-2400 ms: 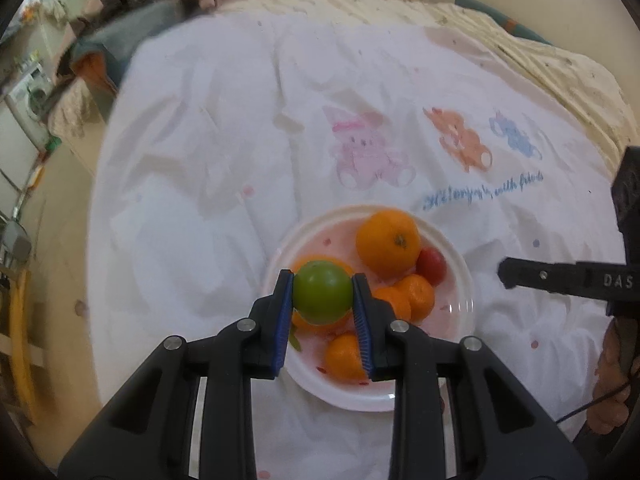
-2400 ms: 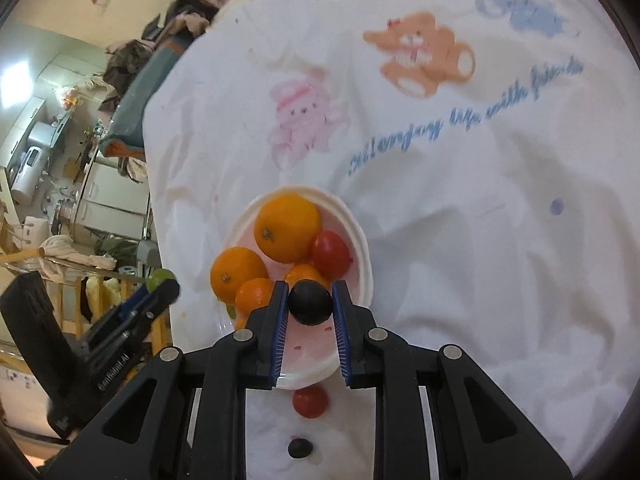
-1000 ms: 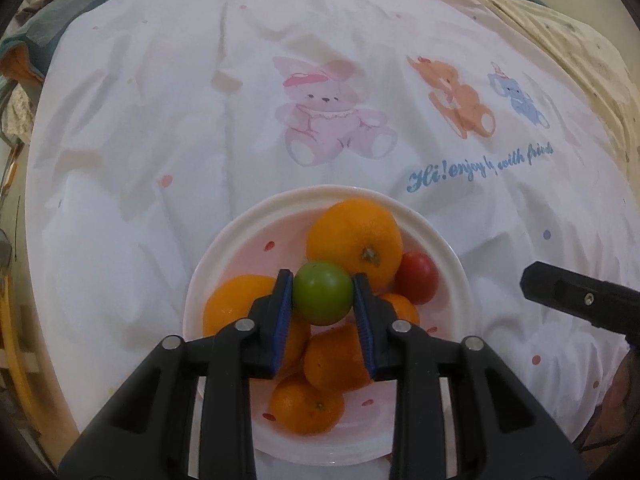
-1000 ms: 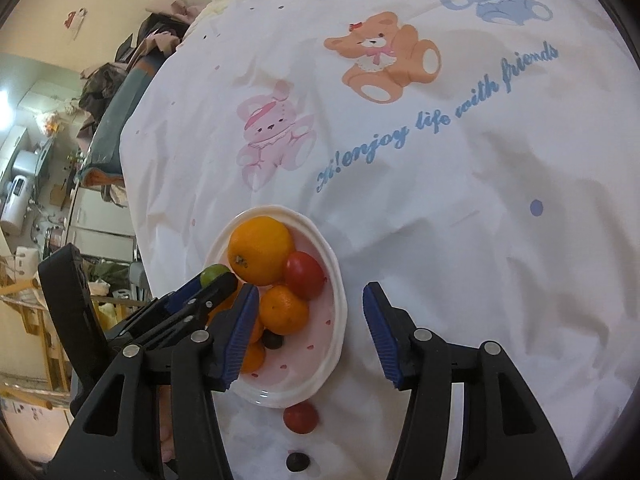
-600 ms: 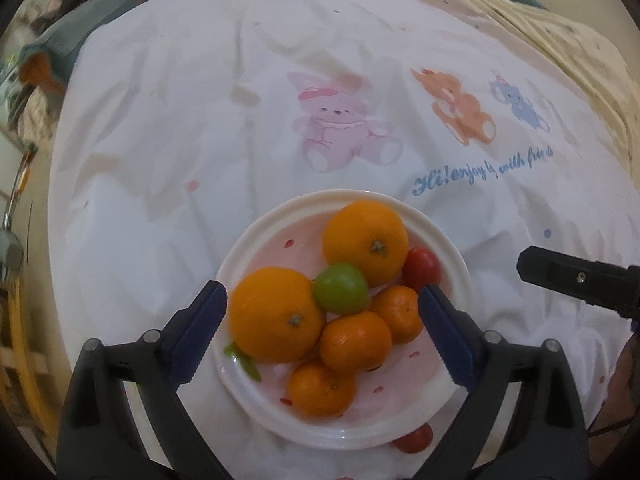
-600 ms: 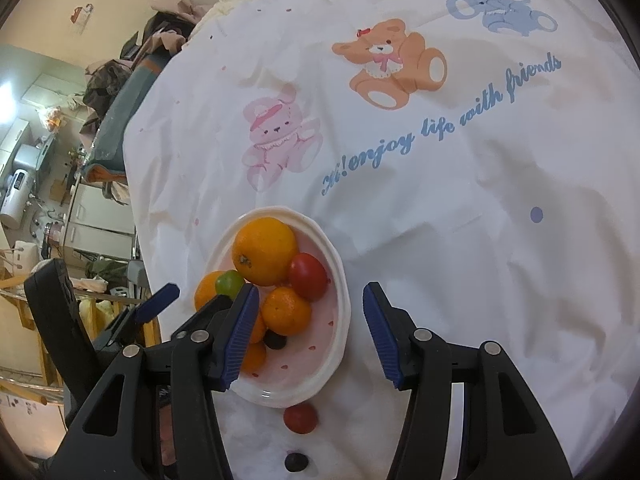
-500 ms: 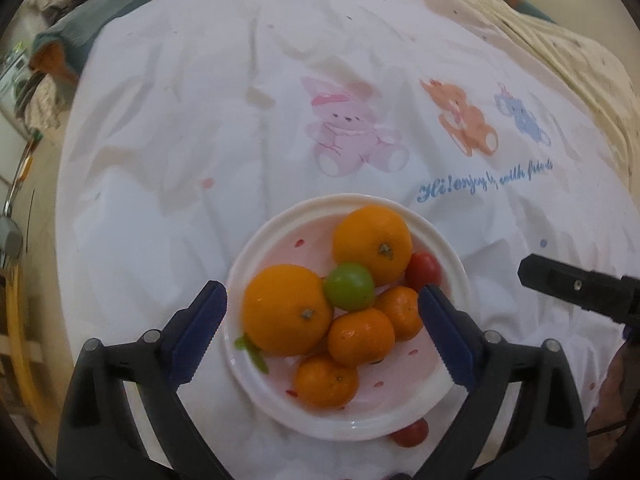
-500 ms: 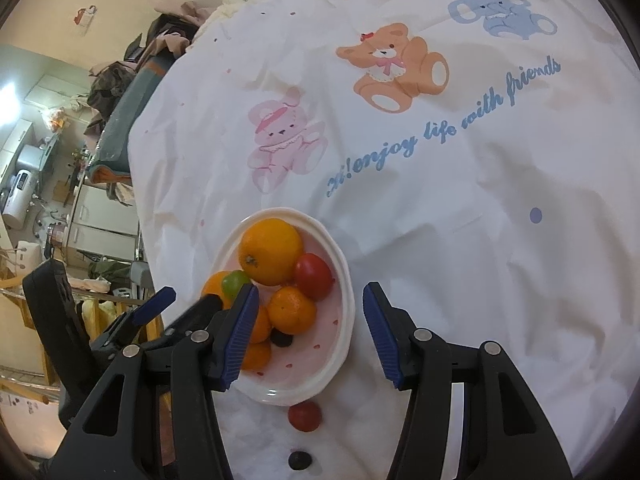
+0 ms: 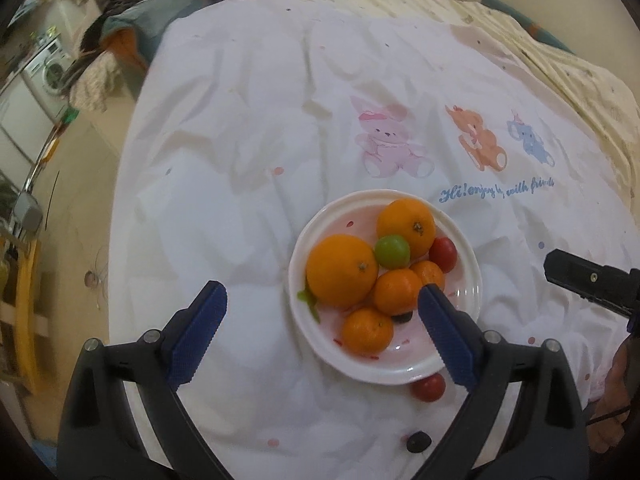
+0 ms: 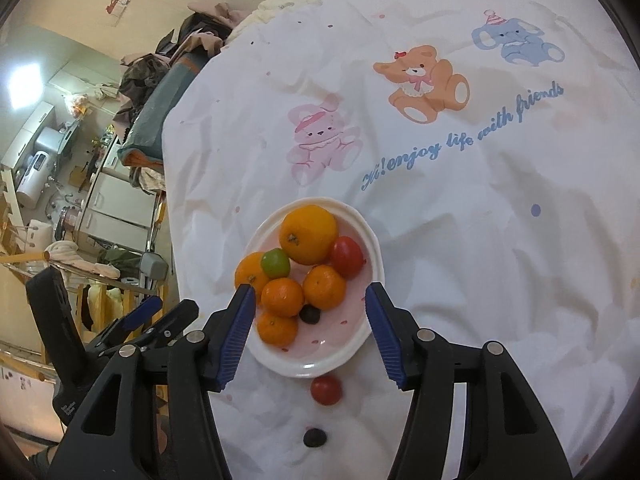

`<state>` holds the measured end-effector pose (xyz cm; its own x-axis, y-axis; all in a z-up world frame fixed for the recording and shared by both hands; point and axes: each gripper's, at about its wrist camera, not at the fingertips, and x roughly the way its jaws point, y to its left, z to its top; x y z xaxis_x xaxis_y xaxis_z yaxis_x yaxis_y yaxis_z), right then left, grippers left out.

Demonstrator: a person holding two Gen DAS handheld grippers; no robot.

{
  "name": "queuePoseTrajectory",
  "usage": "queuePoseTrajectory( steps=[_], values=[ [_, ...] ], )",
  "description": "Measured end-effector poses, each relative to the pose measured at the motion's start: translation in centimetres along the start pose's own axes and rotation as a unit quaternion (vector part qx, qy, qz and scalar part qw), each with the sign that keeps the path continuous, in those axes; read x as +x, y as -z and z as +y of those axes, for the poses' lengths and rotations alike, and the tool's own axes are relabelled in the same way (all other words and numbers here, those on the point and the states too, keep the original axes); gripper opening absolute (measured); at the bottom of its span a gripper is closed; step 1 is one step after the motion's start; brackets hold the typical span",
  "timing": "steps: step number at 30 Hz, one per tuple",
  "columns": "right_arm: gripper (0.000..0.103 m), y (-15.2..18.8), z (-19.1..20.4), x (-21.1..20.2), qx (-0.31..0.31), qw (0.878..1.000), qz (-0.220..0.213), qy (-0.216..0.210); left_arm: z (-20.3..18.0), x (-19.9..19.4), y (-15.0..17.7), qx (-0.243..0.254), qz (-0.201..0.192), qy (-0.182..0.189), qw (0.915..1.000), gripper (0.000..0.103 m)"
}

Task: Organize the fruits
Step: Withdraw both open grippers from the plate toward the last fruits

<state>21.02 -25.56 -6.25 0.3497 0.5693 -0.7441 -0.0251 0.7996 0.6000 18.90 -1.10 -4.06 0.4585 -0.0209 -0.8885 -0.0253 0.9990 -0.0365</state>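
Note:
A white plate [image 9: 468,276] [image 10: 372,264] on the white cloth holds several oranges [image 9: 342,270] [image 10: 308,234], a green fruit [image 9: 392,251] [image 10: 275,263], a red tomato [image 9: 443,254] [image 10: 347,263] and a dark grape [image 10: 309,314]. A second red tomato [image 9: 429,387] [image 10: 326,390] and a dark grape [image 9: 418,441] [image 10: 314,437] lie on the cloth in front of the plate. My left gripper [image 9: 320,316] is open and empty, held back above the plate's near left. My right gripper [image 10: 307,320] is open and empty over the plate's near edge.
The white cloth [image 9: 280,120] with cartoon animals covers a round table whose edge drops off at the left. Piled clothes [image 9: 132,36] and a washing machine [image 9: 48,72] lie beyond. The right gripper's finger [image 9: 588,284] shows at the right of the left wrist view.
My right gripper opened and left its dark grape on the plate. My left gripper opened, left the green fruit among the oranges, and both pulled back and up.

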Motion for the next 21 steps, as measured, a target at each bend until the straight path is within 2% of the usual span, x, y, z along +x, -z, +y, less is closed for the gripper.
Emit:
queuePoseTrajectory(
  steps=[3, 7, 13, 21],
  values=[
    [0.066, 0.6, 0.1, -0.9, -0.002, 1.000, -0.007, 0.004, 0.5, -1.2, 0.9, -0.011, -0.011, 0.003, 0.9999, 0.095],
    [0.078, 1.8, -0.2, -2.3, 0.001, 1.000, -0.021, 0.011, 0.7, -2.3, 2.4, -0.019, -0.016, 0.009, 0.9997, 0.095],
    [0.082, 4.1, -1.3, -3.3, 0.028, 0.999, -0.020, 0.011, 0.5, -3.9, 4.5, -0.016, -0.025, 0.021, 0.9993, 0.095],
    [0.082, 7.2, -1.2, -3.7, 0.016, 0.999, -0.011, 0.031, 1.8, -5.0, 7.3, -0.029, -0.036, 0.028, 0.9985, 0.095]
  ],
)
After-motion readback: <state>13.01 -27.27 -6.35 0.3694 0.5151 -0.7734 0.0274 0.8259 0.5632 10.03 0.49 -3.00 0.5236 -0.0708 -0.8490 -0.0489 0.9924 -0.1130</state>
